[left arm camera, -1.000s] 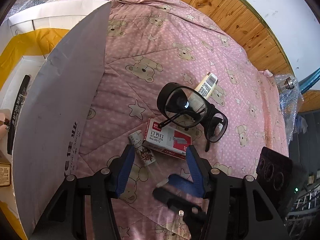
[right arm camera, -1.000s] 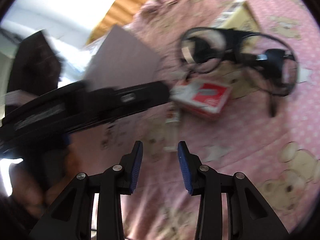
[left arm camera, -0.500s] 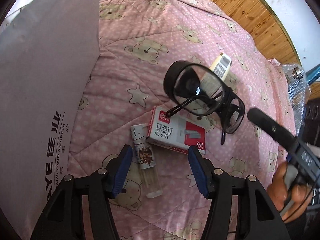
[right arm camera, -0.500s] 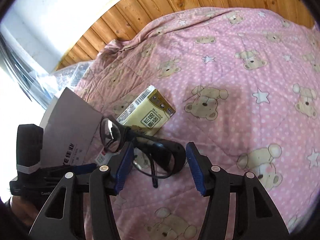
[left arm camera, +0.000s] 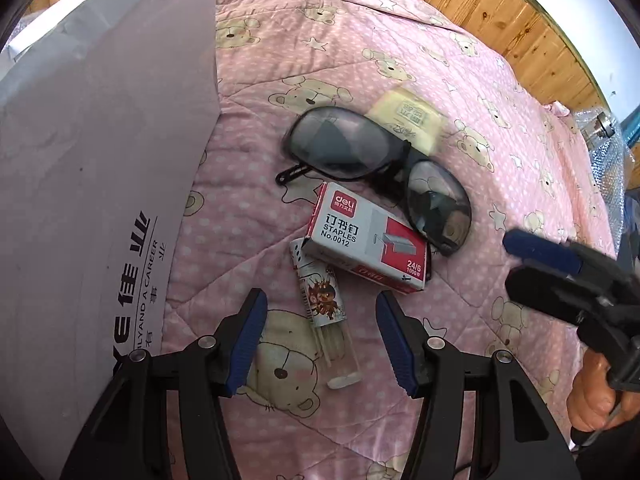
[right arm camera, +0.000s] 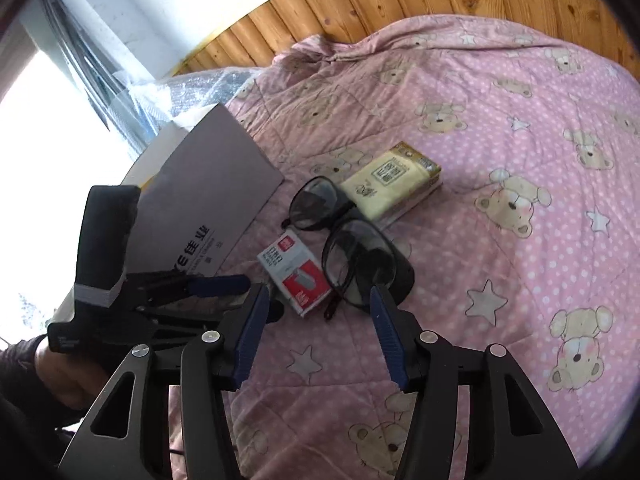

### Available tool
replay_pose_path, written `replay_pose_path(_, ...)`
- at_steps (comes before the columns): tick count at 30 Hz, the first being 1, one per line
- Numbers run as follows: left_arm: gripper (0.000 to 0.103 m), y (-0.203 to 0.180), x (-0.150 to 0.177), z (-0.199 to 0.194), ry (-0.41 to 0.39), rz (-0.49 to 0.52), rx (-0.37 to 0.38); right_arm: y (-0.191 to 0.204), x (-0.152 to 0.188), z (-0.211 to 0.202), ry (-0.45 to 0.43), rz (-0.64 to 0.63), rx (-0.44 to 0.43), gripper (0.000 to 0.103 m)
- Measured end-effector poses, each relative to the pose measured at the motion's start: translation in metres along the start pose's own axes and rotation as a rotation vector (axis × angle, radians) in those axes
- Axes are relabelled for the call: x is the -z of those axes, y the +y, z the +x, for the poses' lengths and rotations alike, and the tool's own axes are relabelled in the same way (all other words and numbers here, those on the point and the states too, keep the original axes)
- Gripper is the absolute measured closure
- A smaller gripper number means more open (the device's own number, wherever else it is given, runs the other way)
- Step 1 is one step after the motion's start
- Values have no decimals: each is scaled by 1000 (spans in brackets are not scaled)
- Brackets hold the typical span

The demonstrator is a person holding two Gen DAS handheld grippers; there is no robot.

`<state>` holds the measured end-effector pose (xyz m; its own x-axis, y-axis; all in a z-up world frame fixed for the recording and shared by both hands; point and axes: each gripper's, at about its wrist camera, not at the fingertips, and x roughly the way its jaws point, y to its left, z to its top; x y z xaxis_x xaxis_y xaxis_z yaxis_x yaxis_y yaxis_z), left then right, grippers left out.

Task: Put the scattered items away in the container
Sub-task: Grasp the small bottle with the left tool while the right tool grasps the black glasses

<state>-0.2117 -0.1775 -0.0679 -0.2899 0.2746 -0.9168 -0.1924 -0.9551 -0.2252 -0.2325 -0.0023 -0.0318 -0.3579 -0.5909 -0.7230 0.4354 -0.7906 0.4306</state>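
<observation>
While four things lie loose on the bed quilt [left arm camera: 400, 60], your tidying has most of its work left. The goggles [left arm camera: 376, 168], staple box [left arm camera: 366, 238], toothpick tube [left arm camera: 326, 308] and tissue pack [right arm camera: 390, 180] sit clustered just beside the container's raised flap [left arm camera: 100, 160]; its inside is hidden here. Your left hand-held gripper [left arm camera: 320, 336] is spread wide and empty, straddling the tube. Your right hand-held gripper [right arm camera: 316, 336] is likewise released, near the goggles. Each item needs lifting in.
</observation>
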Motion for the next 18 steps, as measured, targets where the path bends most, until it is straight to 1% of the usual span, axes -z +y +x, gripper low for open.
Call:
replay_pose_path(1, 47, 1, 0, 0, -2, -1, -2, -2, -4, 3, -7, 7, 29, 46)
replay_pose_path(2, 51, 1, 0, -1, -4, 1, -6, -5, -9, 5, -17, 13, 50, 46)
replay_pose_path(3, 55, 1, 1, -1, -7, 6, -12, -7, -13, 7, -33, 17, 62, 46)
replay_pose_path(5, 59, 0, 3, -2, -16, 26, -30, -8, -19, 11, -52, 16, 63, 44)
replay_pose_path(6, 59, 0, 3, -2, -20, 31, -35, -9, -23, 19, -36, 7, 49, 43)
replay_pose_path(9, 59, -1, 4, -2, -28, 39, -45, -6, -28, 40, 2, -34, 63, 43)
replay_pose_path(10, 59, -1, 4, -2, -29, 42, -47, -4, -28, 46, 32, -44, 70, 50)
replay_pose_path(11, 59, -1, 5, -2, -28, 48, -46, -2, -27, 52, 62, -54, 78, 61)
replay_pose_path(12, 59, -2, 6, -3, -29, 55, -40, 0, -27, 49, 68, -53, 67, 68)
replay_pose_path(13, 59, -2, 7, -3, -29, 62, -34, 2, -26, 46, 75, -52, 57, 77)
replay_pose_path(15, 80, -3, 8, -4, -30, 76, -21, 8, -22, 36, 89, -41, 32, 85)
replay_pose_path(18, 81, -4, 12, -4, -31, 89, -10, 15, -11, 25, 117, -28, -14, 87)
